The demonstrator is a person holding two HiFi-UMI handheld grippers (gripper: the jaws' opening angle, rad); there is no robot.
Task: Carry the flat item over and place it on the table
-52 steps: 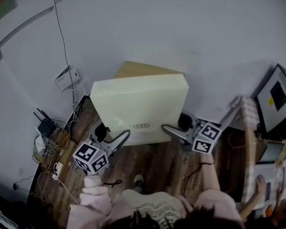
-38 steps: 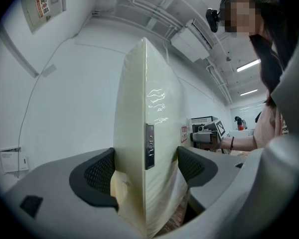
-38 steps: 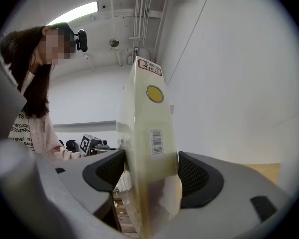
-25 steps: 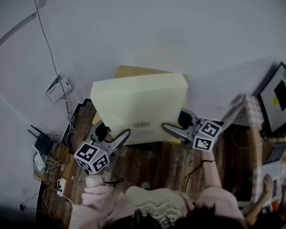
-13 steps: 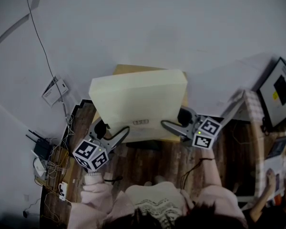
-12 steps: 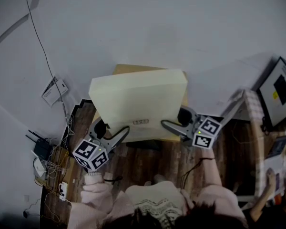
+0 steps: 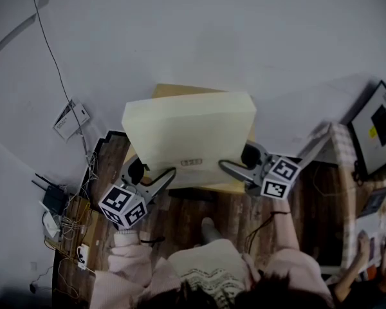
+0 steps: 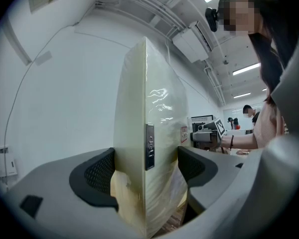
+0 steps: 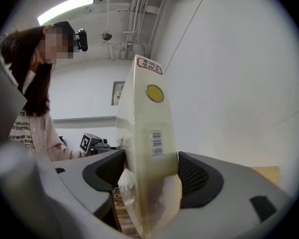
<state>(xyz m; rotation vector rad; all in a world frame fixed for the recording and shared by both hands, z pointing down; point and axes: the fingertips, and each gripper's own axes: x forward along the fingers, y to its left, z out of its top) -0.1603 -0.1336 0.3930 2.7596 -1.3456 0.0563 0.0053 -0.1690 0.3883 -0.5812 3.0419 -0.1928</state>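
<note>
- A pale cream, flat rectangular box [image 7: 190,134], wrapped in glossy, wrinkled clear film, is held broad side up over a tan wooden counter [image 7: 179,93] against the white wall.
- The left tool [image 8: 146,171] has its black mesh-textured pads [image 8: 97,172] clamped on the box's near edge, by a small grey label [image 8: 149,147].
- The right tool [image 9: 147,173] grips the same edge below a barcode sticker [image 9: 157,143].

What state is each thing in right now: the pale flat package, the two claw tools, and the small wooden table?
flat package: wrapped in clear film, gripped at its near edge from both sides, over the table; whether it touches the table cannot be told.
left gripper: shut on the flat package.
right gripper: shut on the flat package.
wooden table: against the wall, mostly hidden beneath the package.
</note>
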